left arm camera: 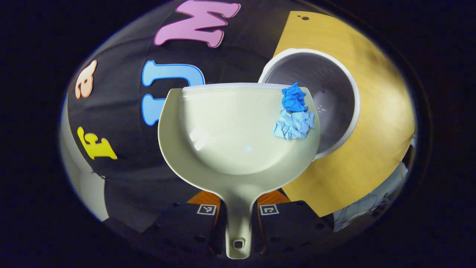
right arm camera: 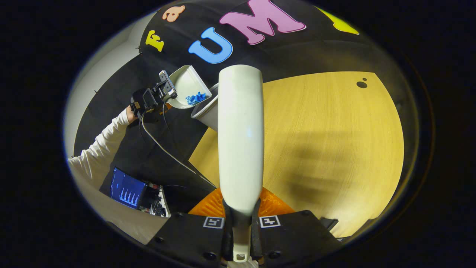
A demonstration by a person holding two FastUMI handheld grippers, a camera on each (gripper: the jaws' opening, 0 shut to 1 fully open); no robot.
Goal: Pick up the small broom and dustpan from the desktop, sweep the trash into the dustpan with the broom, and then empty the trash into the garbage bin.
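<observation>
A: Start at the left gripper (left arm camera: 238,223). What are its fingers doing?

B: Both are pressed against the handle of the dustpan (left arm camera: 238,137), pinching it from either side. The pan is lifted off the desktop (left arm camera: 357,149) and tipped toward the garbage bin (left arm camera: 331,96), with its right edge hanging over the bin's rim. In the right gripper view the pan (right arm camera: 187,89) shows farther off, tilted above the bin (right arm camera: 206,109), held by the left gripper (right arm camera: 148,100).

A: Why that tilt?

B: I judge it is meant to slide the trash out. The dark blue paper wad (left arm camera: 293,98) and the light blue paper wad (left arm camera: 294,125) have gathered at the pan's lower right side, touching each other, right at the edge above the bin's mouth. They are in the pan, not yet in the bin.

A: And the right gripper (right arm camera: 240,227)?

B: Its fingers are clamped on the thin end of the small broom (right arm camera: 240,137), which points away over the desktop (right arm camera: 334,149), well apart from the bin. It looks parked out of the way while the pan empties.

A: Give me counts.

B: Two wads, one dustpan, one broom, one bin, two grippers. A white sleeve (right arm camera: 100,145) reaches to the left gripper, and a laptop screen (right arm camera: 127,188) sits below.

A: Progress?

B: Sweeping appears done; only the dumping remains.
</observation>
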